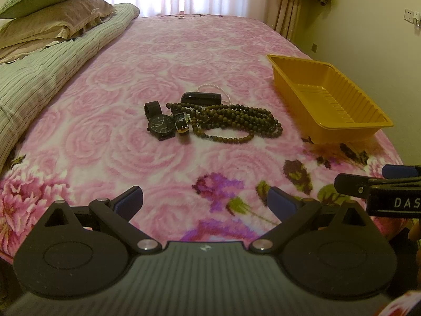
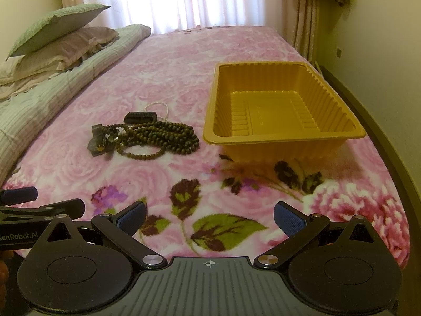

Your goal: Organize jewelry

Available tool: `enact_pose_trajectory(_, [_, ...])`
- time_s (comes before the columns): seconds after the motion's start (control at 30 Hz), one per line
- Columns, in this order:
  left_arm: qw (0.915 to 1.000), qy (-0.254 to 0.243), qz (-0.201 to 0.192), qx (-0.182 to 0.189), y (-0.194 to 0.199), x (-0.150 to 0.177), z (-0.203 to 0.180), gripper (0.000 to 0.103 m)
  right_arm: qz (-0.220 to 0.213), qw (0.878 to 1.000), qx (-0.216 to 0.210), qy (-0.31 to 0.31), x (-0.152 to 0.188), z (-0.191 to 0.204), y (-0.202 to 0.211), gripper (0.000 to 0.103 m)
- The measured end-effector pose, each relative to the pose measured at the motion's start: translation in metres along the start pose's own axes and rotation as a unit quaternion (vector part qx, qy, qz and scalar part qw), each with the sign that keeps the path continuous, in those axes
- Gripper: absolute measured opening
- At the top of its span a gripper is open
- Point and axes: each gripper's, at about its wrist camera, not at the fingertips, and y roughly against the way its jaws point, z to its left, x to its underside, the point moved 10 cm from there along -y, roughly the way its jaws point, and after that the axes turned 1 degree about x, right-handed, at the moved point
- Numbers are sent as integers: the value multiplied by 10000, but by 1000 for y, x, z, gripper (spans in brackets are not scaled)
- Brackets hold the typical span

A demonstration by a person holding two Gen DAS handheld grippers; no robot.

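The jewelry (image 1: 210, 117) is lying in one small heap on the pink rose blanket (image 1: 158, 60), ahead of both my tools and just to the left of the yellow tray (image 1: 329, 97), close beside it but not touching. I am seeing a black watch (image 1: 161, 125) at the heap's left end, a smaller watch (image 1: 181, 121) beside it, a tangle of dark bead strands (image 1: 236, 121) stretching rightward toward the tray, a dark case (image 1: 201, 97) behind them and a pale pearl string (image 1: 210, 87) peeking out at the back. The heap's long axis is running left to right across my view.

I am holding my left gripper (image 1: 205, 202) low over the blanket with its blue pads spread wide and nothing between them. My right gripper (image 2: 209, 220) is likewise gaping and empty, and it is facing the tray, which is empty.

The heap is lying almost dead ahead of the left gripper but off to the left of the right one, so I judge the left is better placed for reaching, and the beads' near loop is offering the easiest first pinch.
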Motion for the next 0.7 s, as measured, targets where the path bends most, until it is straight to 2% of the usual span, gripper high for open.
enact_pose_trajectory(0.7, [10000,-17,13,30,0,0,-2,100,7,10000,-2,-2,0,1,0,103])
